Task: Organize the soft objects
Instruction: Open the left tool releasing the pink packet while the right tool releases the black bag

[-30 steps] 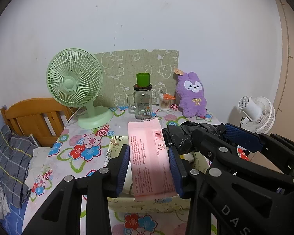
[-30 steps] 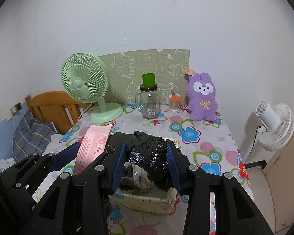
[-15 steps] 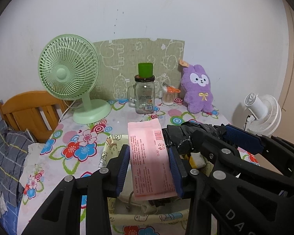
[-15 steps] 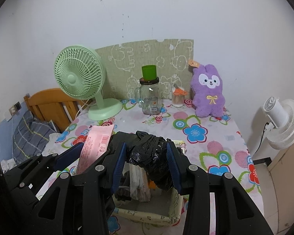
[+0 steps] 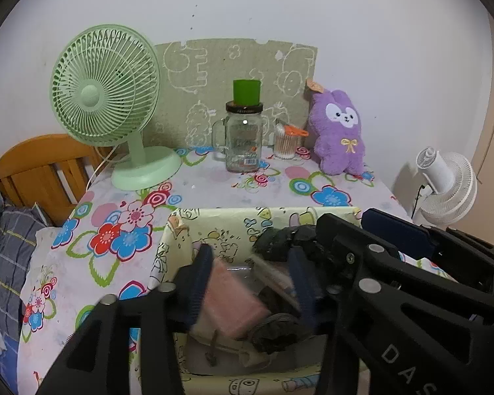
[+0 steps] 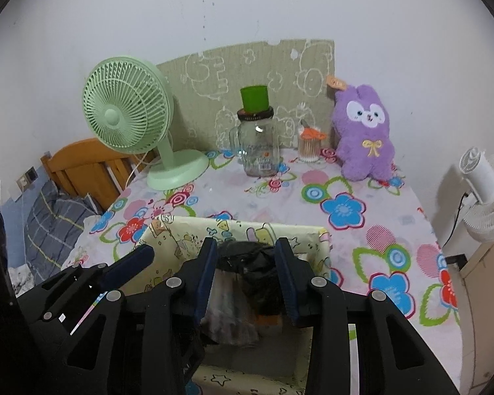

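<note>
Two grippers: both were inside the fabric bin [image 5: 181, 230].
Left gripper [image 5: 250, 283]: clamped on pink packet [image 5: 233, 299], pointing down.
Right gripper [image 6: 247, 276]: clamped on black bag [image 6: 257, 263].

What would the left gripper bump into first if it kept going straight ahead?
Probably the far wall of the cartoon-print storage box: the left gripper, with the pink packet between its jaws, is already low inside it. Depth is blurred, so that is a guess.

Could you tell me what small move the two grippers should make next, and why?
Probably open both. The left gripper has the pink flat packet low inside the cartoon-printed fabric storage box, and the right gripper holds the crumpled black plastic bag within its walls, so releasing should leave both inside.
</note>
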Action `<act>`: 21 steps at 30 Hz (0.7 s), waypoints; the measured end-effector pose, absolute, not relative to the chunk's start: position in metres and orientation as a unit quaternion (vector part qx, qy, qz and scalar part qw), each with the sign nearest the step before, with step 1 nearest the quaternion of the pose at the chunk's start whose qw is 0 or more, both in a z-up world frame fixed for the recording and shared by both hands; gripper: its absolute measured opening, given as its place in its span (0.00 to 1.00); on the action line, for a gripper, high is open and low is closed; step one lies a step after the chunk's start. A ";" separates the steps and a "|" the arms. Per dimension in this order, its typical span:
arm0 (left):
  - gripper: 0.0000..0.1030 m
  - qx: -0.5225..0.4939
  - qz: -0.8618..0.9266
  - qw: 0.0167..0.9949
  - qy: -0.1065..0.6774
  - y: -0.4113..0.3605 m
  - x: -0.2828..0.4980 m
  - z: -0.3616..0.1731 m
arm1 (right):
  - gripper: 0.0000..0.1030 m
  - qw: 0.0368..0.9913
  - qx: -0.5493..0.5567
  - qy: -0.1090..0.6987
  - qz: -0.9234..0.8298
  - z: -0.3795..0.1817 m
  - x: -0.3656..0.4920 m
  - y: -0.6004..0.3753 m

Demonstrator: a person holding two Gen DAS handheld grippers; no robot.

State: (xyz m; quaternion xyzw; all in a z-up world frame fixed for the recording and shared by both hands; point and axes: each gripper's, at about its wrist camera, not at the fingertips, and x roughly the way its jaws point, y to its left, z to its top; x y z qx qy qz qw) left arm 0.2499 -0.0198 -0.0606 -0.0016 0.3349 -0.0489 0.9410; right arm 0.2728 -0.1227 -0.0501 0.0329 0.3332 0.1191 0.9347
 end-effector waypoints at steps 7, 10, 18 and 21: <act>0.74 -0.008 -0.041 0.937 0.346 -0.011 0.252 -0.067 | 0.39 0.928 0.032 0.345 0.134 -0.060 0.280 -0.113; 0.79 -0.010 -0.041 0.935 0.352 -0.008 0.253 -0.070 | 0.39 0.925 0.035 0.350 0.143 -0.063 0.282 -0.109; 0.95 -0.009 -0.040 0.938 0.343 -0.007 0.244 -0.066 | 0.39 0.925 0.037 0.348 0.148 -0.061 0.276 -0.107; 0.99 -0.005 -0.039 0.940 0.339 -0.009 0.238 -0.062 | 0.40 0.927 0.030 0.345 0.143 -0.056 0.270 -0.108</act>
